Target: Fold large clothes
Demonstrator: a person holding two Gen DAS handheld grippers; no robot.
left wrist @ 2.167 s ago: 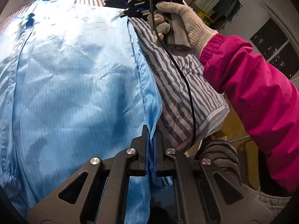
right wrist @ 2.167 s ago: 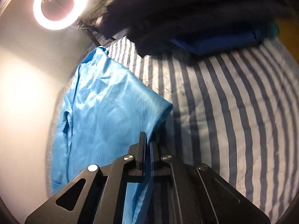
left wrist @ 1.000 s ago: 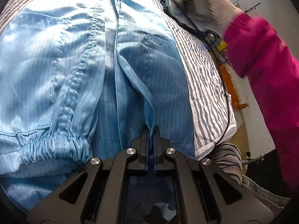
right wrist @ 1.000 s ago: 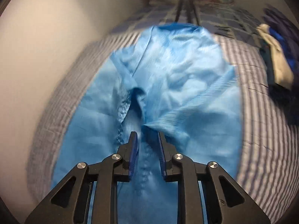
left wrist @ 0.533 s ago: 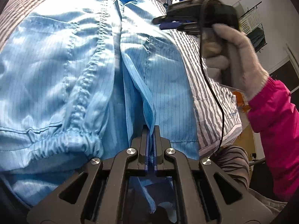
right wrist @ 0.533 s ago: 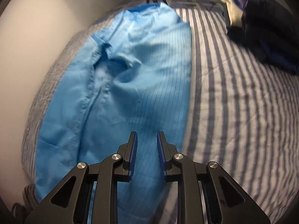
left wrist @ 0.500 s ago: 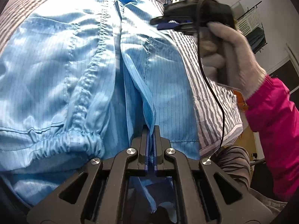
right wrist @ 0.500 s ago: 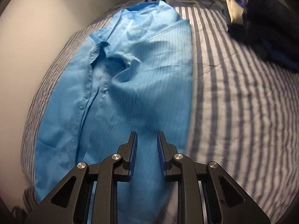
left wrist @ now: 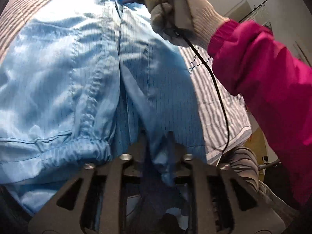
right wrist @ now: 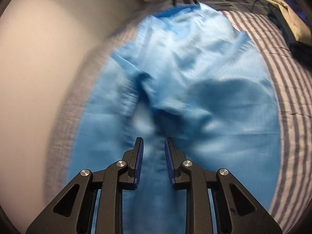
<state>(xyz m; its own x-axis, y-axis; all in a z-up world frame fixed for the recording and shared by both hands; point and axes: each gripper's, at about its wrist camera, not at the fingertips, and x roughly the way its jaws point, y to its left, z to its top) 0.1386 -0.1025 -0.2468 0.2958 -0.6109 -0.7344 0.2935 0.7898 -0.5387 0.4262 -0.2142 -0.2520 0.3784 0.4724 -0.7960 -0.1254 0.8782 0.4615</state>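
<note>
Now the light blue garment (left wrist: 81,74) lies spread flat across the striped bedsheet (right wrist: 292,101), its front placket running up the middle and a gathered cuff (left wrist: 64,148) bunched at the near left. The left gripper (left wrist: 156,142) sits low at the garment's near hem; its jaws have just been opening, and a strip of the blue placket edge lies loosely in the gap between the fingers, which no longer pinch it. Further up the bed, a gloved hand (left wrist: 187,11) with a bright pink sleeve (left wrist: 269,81) holds the handle of the other tool near the collar, a black cable (left wrist: 220,97) trailing down from it over the sheet. From that tool's own view, the right gripper (right wrist: 154,150) hangs over the blue cloth with its ribbed pads apart and nothing pressed between them, the fabric rumpled and blurred beneath. A heap of dark and pale clothes (right wrist: 286,11) rests at the far right corner of the bed, well apart from the garment.
</note>
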